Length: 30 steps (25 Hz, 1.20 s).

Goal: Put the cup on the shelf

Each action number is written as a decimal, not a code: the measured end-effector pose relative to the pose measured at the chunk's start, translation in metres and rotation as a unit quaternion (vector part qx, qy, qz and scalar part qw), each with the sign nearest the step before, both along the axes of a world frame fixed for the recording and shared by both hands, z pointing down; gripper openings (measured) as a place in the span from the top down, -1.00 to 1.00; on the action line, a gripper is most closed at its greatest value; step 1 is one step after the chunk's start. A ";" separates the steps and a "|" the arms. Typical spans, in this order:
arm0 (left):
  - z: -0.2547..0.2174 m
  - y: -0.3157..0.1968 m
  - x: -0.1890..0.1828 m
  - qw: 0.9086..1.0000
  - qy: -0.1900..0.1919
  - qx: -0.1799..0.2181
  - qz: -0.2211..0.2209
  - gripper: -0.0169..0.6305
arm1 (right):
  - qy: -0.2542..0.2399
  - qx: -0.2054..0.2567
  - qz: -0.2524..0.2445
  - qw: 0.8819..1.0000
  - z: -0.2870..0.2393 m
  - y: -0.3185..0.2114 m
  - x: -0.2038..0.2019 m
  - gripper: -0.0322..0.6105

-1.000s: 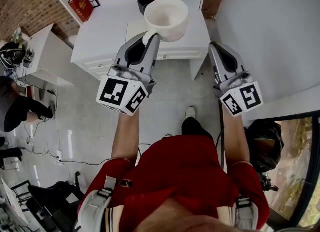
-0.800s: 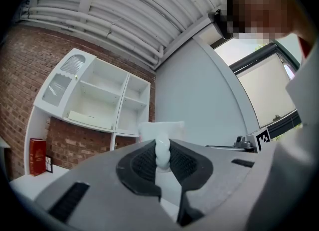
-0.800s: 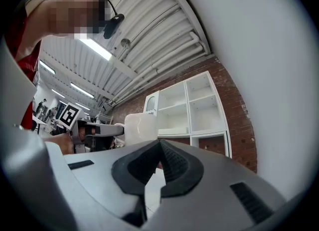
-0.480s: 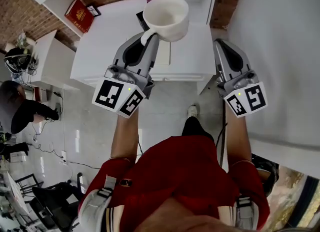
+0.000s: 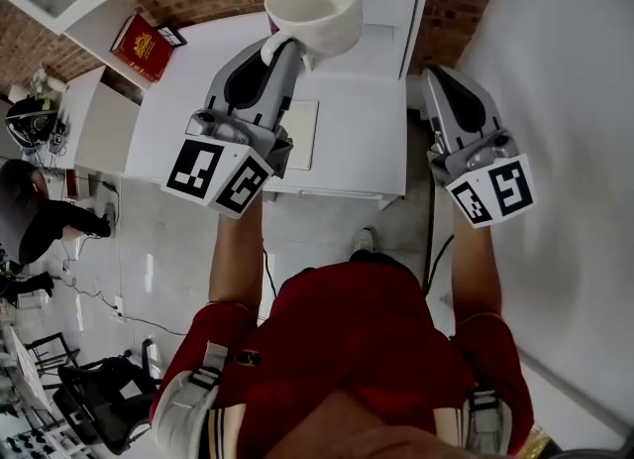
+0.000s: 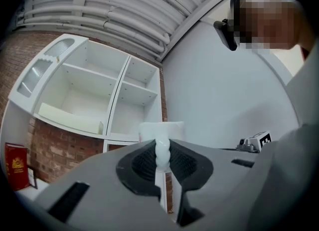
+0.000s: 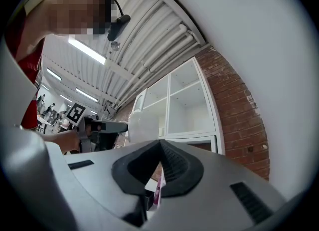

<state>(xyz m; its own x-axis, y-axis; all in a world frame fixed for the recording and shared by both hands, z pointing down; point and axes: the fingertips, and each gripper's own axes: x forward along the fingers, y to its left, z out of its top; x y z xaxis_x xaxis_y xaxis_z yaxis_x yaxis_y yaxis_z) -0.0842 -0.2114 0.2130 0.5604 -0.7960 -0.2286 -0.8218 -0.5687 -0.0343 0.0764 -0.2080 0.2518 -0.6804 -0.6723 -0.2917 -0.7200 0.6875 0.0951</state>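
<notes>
A white cup [image 5: 315, 6] hangs upright over the white desk [image 5: 188, 100], mouth up. My left gripper [image 5: 283, 51] is shut on its handle. In the left gripper view the handle [image 6: 162, 154] is pinched between the dark pads, with the cup's body [image 6: 160, 129] just beyond. Ahead stands a white shelf unit [image 6: 112, 100] with open, empty compartments on a brick wall. My right gripper [image 5: 442, 85] is beside the cup to the right, level with it, shut with nothing in it. The right gripper view shows its pads meeting [image 7: 160, 146], the cup [image 7: 143, 124] to the left and the shelf [image 7: 187, 108] ahead.
A red book [image 5: 139, 43] leans at the desk's back left and a white pad [image 5: 298, 135] lies near its front edge. A plain white wall [image 5: 565, 70] runs close on the right. A second white table [image 5: 89, 125] and a seated person [image 5: 35, 224] are at the left.
Both grippers have travelled forward over the desk towards the shelf unit, the cup carried along in the left one. The desk's front edge now lies under my forearms.
</notes>
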 end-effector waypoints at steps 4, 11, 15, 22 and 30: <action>-0.017 -0.040 0.013 1.000 -0.006 0.006 -0.006 0.81 | 0.004 0.005 -0.009 1.000 -0.008 -0.036 0.010 0.91; -0.035 -0.076 0.025 1.000 -0.022 0.010 0.008 0.81 | -0.004 -0.005 -0.020 1.000 -0.017 -0.073 0.008 0.91; -0.047 -0.095 0.025 1.000 -0.017 0.013 0.023 0.81 | -0.002 -0.002 -0.012 1.000 -0.029 -0.090 0.005 0.91; -0.077 -0.140 0.027 0.999 -0.013 0.022 0.040 0.81 | 0.000 0.008 0.000 1.000 -0.050 -0.115 0.002 0.91; -0.100 -0.188 0.033 0.999 -0.009 0.024 0.034 0.81 | 0.008 0.017 0.007 1.000 -0.061 -0.134 0.005 0.91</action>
